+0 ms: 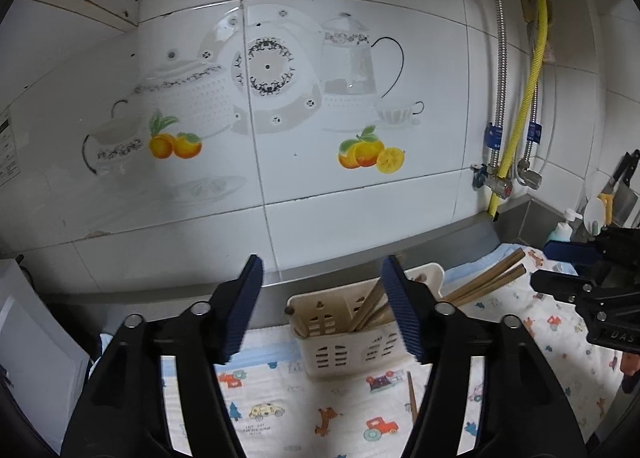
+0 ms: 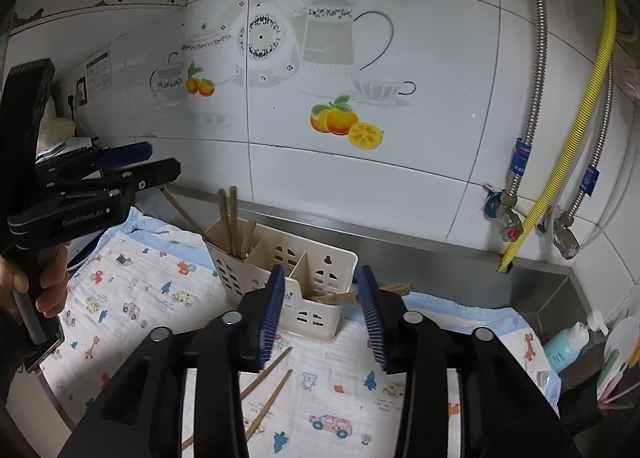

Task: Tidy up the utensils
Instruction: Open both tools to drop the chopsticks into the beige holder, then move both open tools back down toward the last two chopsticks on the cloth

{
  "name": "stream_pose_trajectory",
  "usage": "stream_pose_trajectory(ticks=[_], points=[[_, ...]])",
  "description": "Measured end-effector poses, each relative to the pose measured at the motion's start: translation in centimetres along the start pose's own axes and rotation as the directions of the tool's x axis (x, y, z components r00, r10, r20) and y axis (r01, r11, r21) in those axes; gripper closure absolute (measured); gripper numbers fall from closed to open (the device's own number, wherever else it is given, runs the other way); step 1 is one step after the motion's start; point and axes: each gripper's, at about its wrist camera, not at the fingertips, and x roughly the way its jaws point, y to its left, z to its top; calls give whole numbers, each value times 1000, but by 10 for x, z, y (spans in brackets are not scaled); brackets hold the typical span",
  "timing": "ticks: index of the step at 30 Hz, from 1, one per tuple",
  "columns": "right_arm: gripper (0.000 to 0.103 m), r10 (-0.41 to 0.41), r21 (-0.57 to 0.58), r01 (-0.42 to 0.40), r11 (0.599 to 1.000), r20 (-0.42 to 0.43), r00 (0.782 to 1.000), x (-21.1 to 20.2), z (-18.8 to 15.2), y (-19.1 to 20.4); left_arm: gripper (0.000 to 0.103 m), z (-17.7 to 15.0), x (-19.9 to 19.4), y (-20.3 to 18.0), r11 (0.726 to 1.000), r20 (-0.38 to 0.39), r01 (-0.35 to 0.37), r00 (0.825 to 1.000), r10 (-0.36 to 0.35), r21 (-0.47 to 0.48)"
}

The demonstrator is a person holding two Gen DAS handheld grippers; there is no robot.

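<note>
Looking along my left gripper (image 1: 322,306), I see its two blue-padded fingers spread wide with nothing between them, held above a cream plastic utensil caddy (image 1: 348,342). The caddy stands on a white cloth (image 1: 280,398) printed with small cartoon cars and animals, near the cloth's back edge and close to the steel upstand of the counter (image 1: 460,232). Several brown wooden chopsticks (image 1: 370,308) lean inside the caddy's right-hand compartment as this camera sees it. More chopsticks (image 1: 492,276) lie in a bundle on the cloth just right of the caddy, pointing toward the back right corner. One single chopstick (image 1: 412,396) lies on the cloth in front of the caddy.

From my right gripper (image 2: 320,314), the fingers also stand apart and empty, hovering just in front of the caddy (image 2: 288,278). Two loose chopsticks (image 2: 266,386) lie on the cloth (image 2: 132,290) beneath this gripper, angled toward the front edge. The left gripper appears at the left side of this view, held in a hand (image 2: 40,282).

Behind everything is a white tiled wall (image 1: 360,198) with a teapot and orange decoration, and a yellow hose (image 2: 576,122) runs down at the right.
</note>
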Motion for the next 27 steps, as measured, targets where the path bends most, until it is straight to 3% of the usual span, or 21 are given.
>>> stream_pose_trajectory(ticks=[5,13,22,27], points=[[49,-9,-6,9,1000,13,1000,-10,-7,6,21,-9,-11,3,1000,6,-6,1000,6,-4],[33,-22,0,22,1000,26,999,-23,-23,17,8,-26,-32,10,999,10,-24,1000,24,-26],[17,-26,10,26,1000,20,999,-34,-51,31,5,-54,-47,16,998,-15,-21,1000,20,-60],[16,-22,26,22,999,5,1000,-36,-70,35,5,-75,-52,20,996,-45,-16,999,12,-92]])
